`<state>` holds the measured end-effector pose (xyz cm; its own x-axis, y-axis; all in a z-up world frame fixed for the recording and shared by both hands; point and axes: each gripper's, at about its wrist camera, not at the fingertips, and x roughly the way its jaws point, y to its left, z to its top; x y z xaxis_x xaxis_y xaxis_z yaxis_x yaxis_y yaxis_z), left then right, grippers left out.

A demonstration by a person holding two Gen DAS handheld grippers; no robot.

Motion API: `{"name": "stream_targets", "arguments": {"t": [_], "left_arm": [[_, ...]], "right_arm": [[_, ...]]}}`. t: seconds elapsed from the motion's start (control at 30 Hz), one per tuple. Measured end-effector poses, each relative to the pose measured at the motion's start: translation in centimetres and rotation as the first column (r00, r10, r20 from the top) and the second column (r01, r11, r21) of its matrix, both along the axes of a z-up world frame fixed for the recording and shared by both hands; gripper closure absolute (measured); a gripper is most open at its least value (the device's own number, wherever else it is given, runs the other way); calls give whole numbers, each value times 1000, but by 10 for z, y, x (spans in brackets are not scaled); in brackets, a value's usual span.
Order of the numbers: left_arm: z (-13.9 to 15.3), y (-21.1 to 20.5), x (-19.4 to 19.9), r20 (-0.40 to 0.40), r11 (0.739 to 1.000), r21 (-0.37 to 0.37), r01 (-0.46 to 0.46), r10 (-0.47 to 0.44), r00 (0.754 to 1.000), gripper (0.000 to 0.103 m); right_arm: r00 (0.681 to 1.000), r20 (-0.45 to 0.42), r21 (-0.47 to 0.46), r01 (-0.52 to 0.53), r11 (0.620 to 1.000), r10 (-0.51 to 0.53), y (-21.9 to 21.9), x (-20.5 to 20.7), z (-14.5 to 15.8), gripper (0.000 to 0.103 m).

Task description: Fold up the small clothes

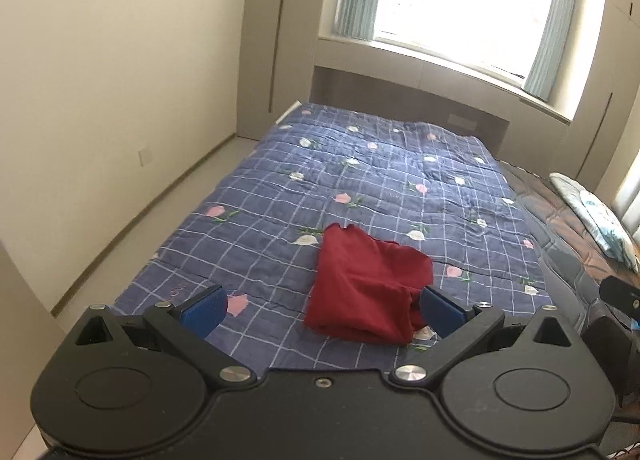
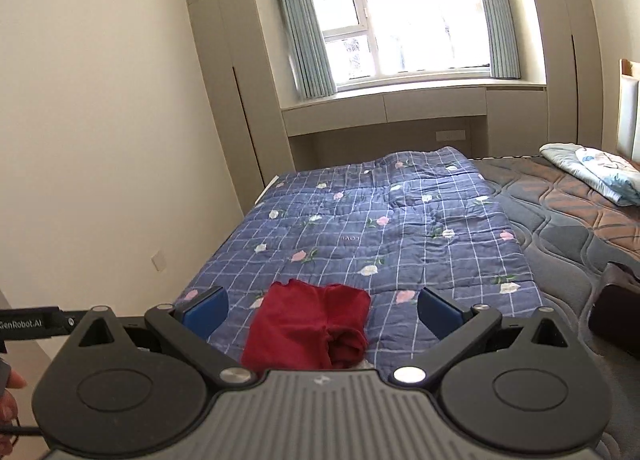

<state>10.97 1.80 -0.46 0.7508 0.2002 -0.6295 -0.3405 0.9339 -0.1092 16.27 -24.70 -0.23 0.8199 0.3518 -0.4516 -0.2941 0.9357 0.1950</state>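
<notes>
A small dark red garment [image 1: 366, 284] lies folded in a compact bundle on the blue checked floral quilt [image 1: 320, 179] near the bed's front edge. It also shows in the right wrist view [image 2: 308, 324]. My left gripper [image 1: 322, 310] is open and empty, held above the quilt, with the garment between its blue pads and nearer the right pad. My right gripper [image 2: 322, 310] is open and empty too, raised just before the garment, which lies between its pads.
The quilt [image 2: 380, 227] covers the left part of the bed. A bare quilted mattress [image 2: 560, 211] lies to the right with a folded light floral cloth [image 2: 596, 171]. A dark object [image 2: 616, 308] sits at the right edge. Wall, wardrobe and window stand beyond.
</notes>
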Motion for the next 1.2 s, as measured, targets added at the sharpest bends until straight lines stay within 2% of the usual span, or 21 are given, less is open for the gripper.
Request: {"name": "stream_targets", "arguments": {"t": [0.17,0.4,0.57,0.8,1.0,1.2], "left_arm": [[2,-11,-26,-12,998,55,-16,16,1000,1],[-8,-5,-39,-59,999,42,-18,20,998,1],[-14,0,-49,-55,997,71,31,-27,998,1],[-18,19,-52,-62,992,70,103,-99,993,1],[-20,38,-57,-76,985,73,153,-148,986,1],[-24,48,-64,-89,981,55,189,-183,979,1]], "right_arm": [[999,-34,-21,-12,1000,11,1,-22,-5,0],[996,-88,-47,6,999,-10,7,-40,-10,0],[993,-106,-58,45,997,-51,15,-51,-13,0],[984,-131,-79,112,991,-122,36,-66,-17,0],[976,-166,-100,125,987,-140,56,-83,-26,0],[976,-163,-128,123,984,-143,72,-94,-24,0]]}}
